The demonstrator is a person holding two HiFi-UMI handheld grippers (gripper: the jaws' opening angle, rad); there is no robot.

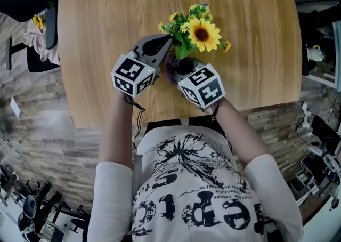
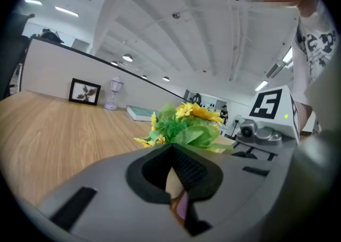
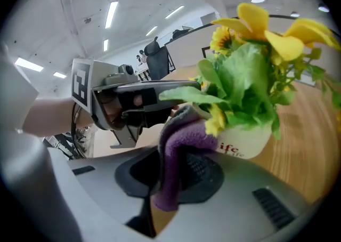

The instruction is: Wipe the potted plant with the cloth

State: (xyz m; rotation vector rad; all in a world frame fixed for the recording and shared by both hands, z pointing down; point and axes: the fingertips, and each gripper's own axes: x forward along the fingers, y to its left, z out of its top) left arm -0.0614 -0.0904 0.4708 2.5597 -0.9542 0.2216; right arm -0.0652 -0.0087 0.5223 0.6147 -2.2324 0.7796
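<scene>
right gripper (image 3: 173,174) pinches cloth (image 3: 184,134) against pot (image 3: 250,142); left gripper (image 2: 171,166) closed near flowers (image 2: 186,123)

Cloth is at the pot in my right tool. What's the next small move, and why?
Probably slide the right tool sideways so the purple cloth rubs around the white pot. That tool is shut on the cloth, whose fold appears to sit against the pot's side just below the leaves, while the shut left tool sits at the foliage, seemingly steadying it.

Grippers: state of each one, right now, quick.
Left gripper: shut.
Right gripper: shut on the purple cloth, against the white pot.
</scene>
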